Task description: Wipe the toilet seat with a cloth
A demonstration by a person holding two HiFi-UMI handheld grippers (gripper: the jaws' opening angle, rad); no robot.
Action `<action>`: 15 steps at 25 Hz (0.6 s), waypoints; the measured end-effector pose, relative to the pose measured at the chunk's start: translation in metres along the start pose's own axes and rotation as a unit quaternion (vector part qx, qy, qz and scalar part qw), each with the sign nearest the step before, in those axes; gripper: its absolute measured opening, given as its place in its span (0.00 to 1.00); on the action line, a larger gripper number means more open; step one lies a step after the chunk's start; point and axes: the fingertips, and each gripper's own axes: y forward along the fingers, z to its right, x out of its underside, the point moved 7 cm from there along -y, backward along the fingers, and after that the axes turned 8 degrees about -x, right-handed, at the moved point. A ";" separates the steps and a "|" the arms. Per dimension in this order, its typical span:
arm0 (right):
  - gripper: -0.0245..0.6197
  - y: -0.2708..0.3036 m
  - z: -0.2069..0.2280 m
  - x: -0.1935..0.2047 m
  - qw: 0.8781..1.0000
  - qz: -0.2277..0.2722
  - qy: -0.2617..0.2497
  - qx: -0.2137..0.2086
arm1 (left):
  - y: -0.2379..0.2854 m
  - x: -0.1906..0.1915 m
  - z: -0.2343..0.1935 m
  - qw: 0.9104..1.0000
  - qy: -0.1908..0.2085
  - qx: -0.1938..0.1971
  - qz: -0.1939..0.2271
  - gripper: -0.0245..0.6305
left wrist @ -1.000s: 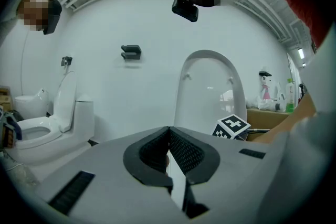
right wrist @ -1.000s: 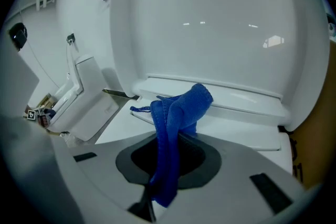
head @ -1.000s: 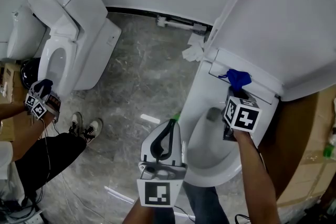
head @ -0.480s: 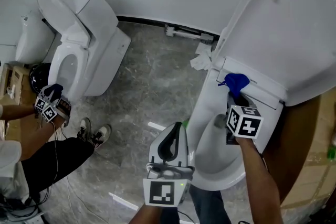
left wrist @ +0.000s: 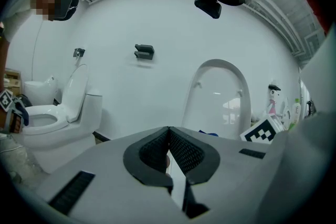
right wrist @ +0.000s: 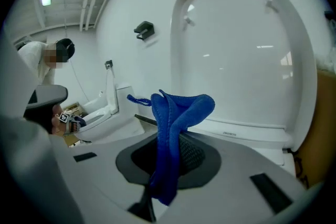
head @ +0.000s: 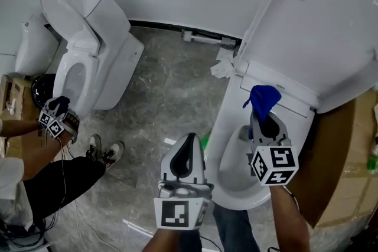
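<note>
A white toilet fills the right of the head view, its lid [head: 331, 26] raised and its bowl rim [head: 223, 144] below. My right gripper [head: 263, 116] is over the back of the bowl, shut on a blue cloth [head: 263, 98] that sticks up from the jaws in a bunch. In the right gripper view the cloth [right wrist: 176, 113] hangs pinched between the pads in front of the lid [right wrist: 236, 55]. Left of the bowl, over the floor, my left gripper [head: 190, 141] is held shut and empty. Its pads meet at the tips [left wrist: 168, 131] in the left gripper view.
A second toilet [head: 88, 50] stands at the left, where another person holds a gripper [head: 56, 118] over its seat, shoes [head: 103, 150] on the grey floor. Crumpled white paper [head: 223, 65] lies by the wall. A cardboard box [head: 348, 150] flanks the near toilet's right.
My right gripper has come up and back toward me with the blue cloth, lifting it off the ledge behind the bowl. The left gripper has barely shifted.
</note>
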 end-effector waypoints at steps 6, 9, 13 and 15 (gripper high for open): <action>0.15 -0.049 -0.038 -0.017 0.996 0.074 -0.053 -0.016 | -0.008 -0.006 -0.001 1.000 0.008 0.009 0.011 0.06; 0.15 -0.073 -0.054 -0.025 0.992 0.111 -0.065 -0.020 | -0.011 -0.009 0.001 1.000 0.010 0.015 0.017 0.06; 0.15 -0.100 -0.070 -0.035 0.987 0.146 -0.064 -0.020 | -0.019 -0.012 0.006 0.999 0.023 0.025 0.015 0.06; 0.15 -0.110 -0.074 -0.037 0.985 0.158 -0.066 -0.019 | -0.021 -0.012 0.008 0.999 0.028 0.030 0.017 0.06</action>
